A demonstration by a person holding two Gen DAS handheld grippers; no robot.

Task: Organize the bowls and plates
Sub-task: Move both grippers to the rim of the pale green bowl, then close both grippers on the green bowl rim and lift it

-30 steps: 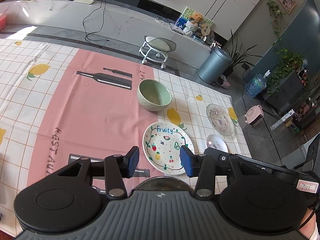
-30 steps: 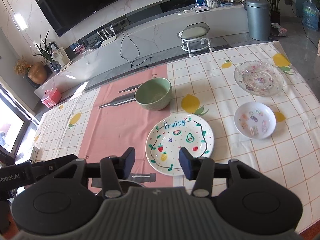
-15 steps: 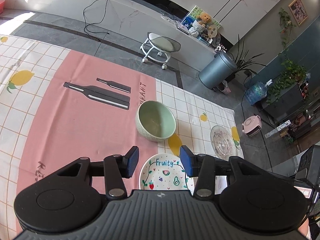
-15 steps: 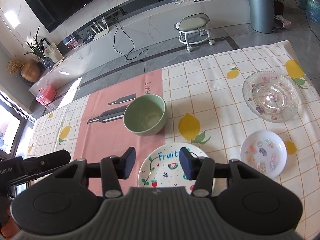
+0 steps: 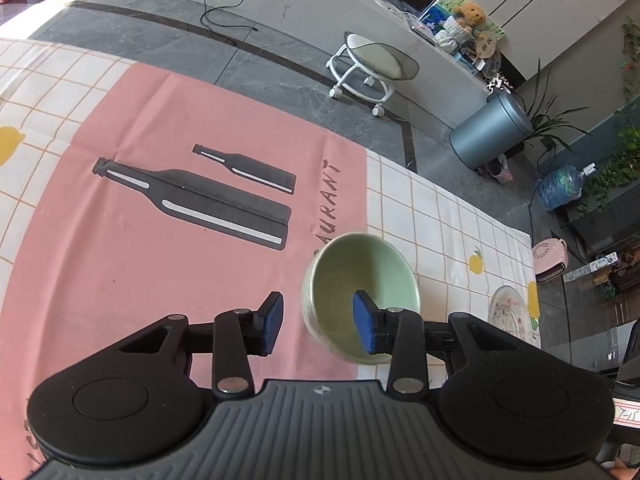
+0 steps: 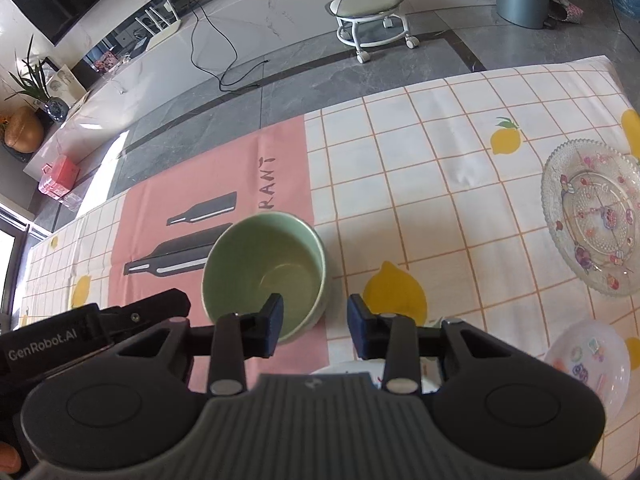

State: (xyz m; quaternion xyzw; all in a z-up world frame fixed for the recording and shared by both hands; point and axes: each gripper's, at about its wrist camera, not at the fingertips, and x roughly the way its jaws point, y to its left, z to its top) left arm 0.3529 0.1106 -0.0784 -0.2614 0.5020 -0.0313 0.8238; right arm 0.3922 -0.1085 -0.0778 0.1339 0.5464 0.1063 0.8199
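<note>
Both grippers have swung past the fruit-printed plate and now close in on the green bowl (image 5: 362, 296), which looks like the piece picked first. The left gripper (image 5: 317, 322), low in its view, has just been narrowing; the bowl's near left rim sits between its blue pads, apparently unpressed, so nothing is held. The right gripper (image 6: 314, 326), also just narrowing, straddles the bowl's (image 6: 266, 270) right wall the same way. The bowl stands at the pink tablecloth (image 5: 120, 240) panel's edge.
</note>
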